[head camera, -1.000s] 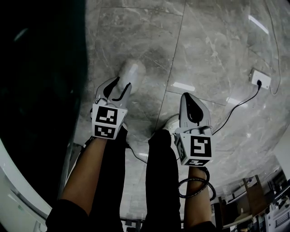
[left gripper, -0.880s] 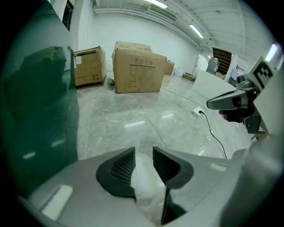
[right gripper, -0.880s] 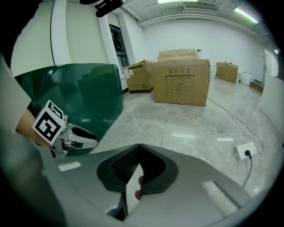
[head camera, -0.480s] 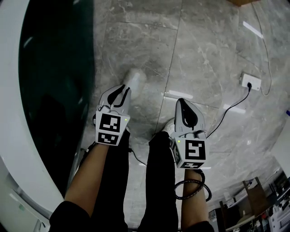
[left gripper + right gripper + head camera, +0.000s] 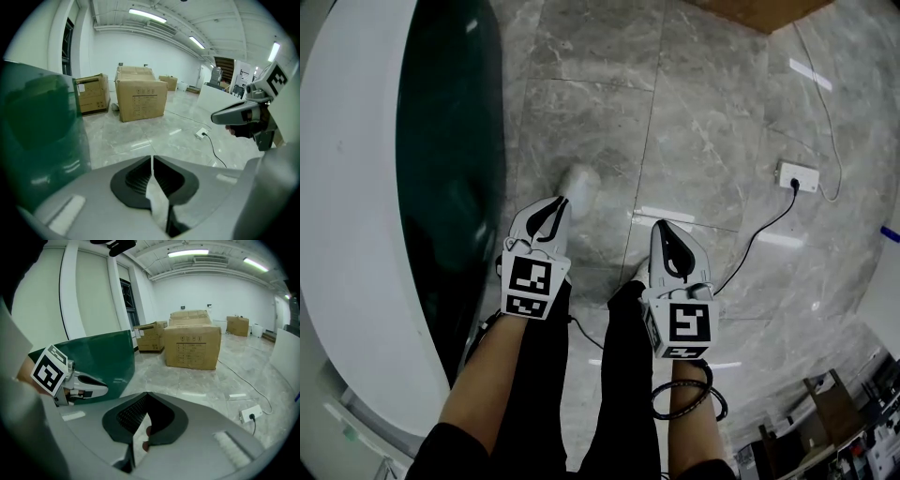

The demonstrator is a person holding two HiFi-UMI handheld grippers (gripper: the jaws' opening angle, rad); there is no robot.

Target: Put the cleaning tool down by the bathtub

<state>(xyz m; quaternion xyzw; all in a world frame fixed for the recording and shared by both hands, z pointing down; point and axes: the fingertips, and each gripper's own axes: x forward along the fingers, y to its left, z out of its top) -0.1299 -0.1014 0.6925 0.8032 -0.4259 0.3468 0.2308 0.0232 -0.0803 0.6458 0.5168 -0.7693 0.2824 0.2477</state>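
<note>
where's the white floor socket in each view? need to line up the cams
Head view: floor socket at upper right, on the grey tiles.
Left gripper view: floor socket right of centre, on the floor.
Right gripper view: floor socket at lower right.
Shared landmark: the green bathtub, left of centre in all three.

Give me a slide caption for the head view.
Left gripper and right gripper, jaws shut, over marble floor beside the bathtub.

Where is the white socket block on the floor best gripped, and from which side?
Probably across its two long edges, from above: the socket block lies flat on the floor, and a black plug sits in it, so clamp beside that.
</note>
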